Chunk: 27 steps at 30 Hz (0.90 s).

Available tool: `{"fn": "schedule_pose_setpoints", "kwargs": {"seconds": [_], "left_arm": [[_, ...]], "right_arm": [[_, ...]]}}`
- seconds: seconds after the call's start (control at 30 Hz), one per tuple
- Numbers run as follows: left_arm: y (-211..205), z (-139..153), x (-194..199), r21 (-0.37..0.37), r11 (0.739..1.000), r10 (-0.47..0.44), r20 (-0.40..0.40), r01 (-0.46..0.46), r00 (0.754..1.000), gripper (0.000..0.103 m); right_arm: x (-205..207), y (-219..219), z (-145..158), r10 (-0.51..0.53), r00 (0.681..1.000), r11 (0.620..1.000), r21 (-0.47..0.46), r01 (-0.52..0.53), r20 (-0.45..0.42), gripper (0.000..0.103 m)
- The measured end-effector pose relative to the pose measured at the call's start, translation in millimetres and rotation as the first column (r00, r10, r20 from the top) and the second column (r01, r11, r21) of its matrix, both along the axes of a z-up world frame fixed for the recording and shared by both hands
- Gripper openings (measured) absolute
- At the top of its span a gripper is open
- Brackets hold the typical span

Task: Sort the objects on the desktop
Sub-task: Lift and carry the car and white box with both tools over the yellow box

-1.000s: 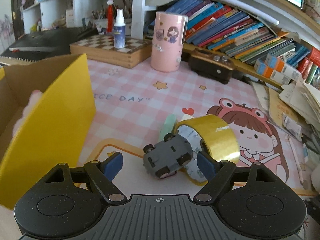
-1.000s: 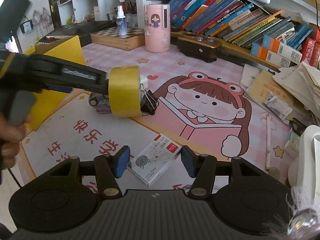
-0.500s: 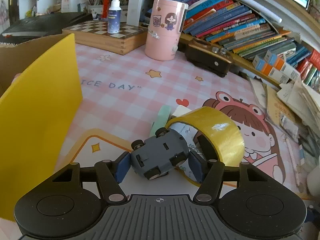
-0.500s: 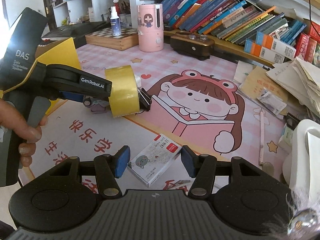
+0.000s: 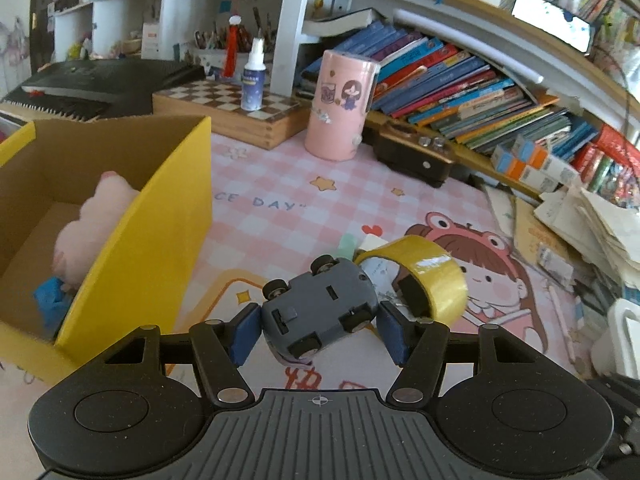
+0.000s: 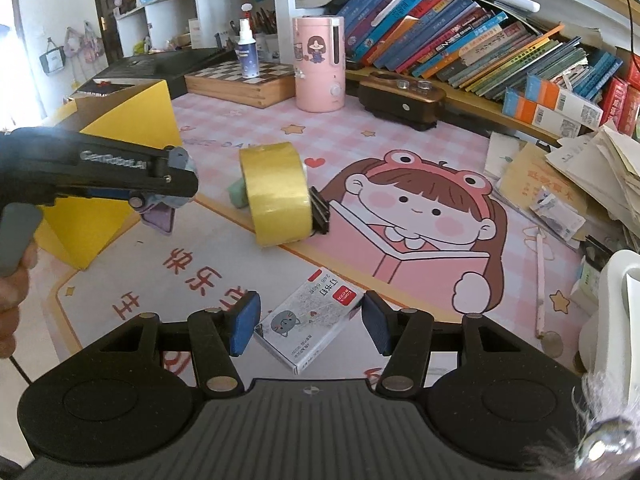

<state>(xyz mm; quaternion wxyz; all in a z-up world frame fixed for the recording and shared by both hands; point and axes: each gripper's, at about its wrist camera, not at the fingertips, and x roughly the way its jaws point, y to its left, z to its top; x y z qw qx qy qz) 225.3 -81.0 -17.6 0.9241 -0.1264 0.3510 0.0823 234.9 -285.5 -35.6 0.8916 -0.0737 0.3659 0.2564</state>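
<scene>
My left gripper [image 5: 316, 330] is shut on a grey toy car [image 5: 320, 306], which hangs underside up above the mat. From the right wrist view the left gripper [image 6: 176, 184] holds the car [image 6: 182, 164] in the air beside the yellow cardboard box [image 6: 132, 120]. The box [image 5: 152, 240] stands open at the left, with a pink plush [image 5: 96, 216] inside. A yellow tape roll [image 5: 432, 276] [image 6: 280, 196] stands on edge on the mat. My right gripper [image 6: 310, 326] is open over a white staples box [image 6: 308, 320] lying on the mat.
A black binder clip [image 6: 320, 212] and a green eraser [image 6: 238, 194] lie by the tape roll. At the back stand a pink canister [image 5: 340, 108], a chessboard [image 5: 240, 112] with a spray bottle [image 5: 254, 80], and books. Loose papers [image 6: 580, 184] pile up at the right.
The left jaws closed on the toy car and raised it off the mat, away from the tape roll and nearer the yellow box. The right gripper has stayed in place.
</scene>
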Motion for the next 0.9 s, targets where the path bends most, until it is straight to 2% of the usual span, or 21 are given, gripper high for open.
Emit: {"fn": "schedule_pose_setpoints", "kwargs": {"seconds": [0.47,0.9], "left_arm": [[11.2,11.0,-54.6,-0.043,0.998,-0.051,0.034,0.053,0.998,0.062],[39.1,9.1,-100.9,-0.077,0.992,-0.094,0.044,0.097,0.995,0.062]], "right_arm": [[-28.4,20.3,17.3,-0.01,1.0,1.0,0.015,0.01,0.009,0.053],[-75.7,51.0,26.7,-0.048,0.999,0.999,-0.003,0.048,0.019,0.053]]}}
